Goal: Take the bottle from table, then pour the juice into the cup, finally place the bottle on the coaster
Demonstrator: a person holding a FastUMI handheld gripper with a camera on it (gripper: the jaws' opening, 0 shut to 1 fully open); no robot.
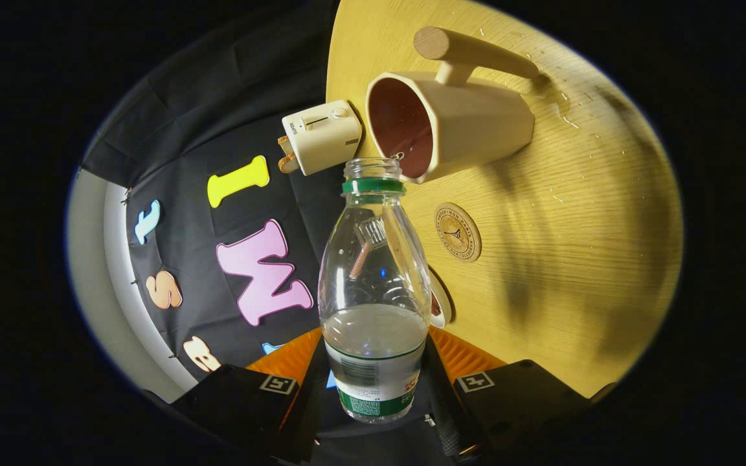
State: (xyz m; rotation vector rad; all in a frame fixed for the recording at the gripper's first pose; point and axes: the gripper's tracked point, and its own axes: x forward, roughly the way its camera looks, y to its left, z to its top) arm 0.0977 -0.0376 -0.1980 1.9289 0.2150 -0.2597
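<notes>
My gripper is shut on a clear plastic bottle with a green neck ring and no cap, held between both fingers. Liquid fills the bottle's lower part. The view is rolled, so the wooden table looks tipped on its side. The bottle's open mouth is just short of the rim of a beige cup with a dark red inside and a wooden handle. A round cork coaster lies on the table beside the bottle's shoulder, between the cup and my fingers.
A cream toaster-like box stands at the table's edge next to the cup. A small white round dish is partly hidden behind the bottle. Water drops dot the table beyond the cup.
</notes>
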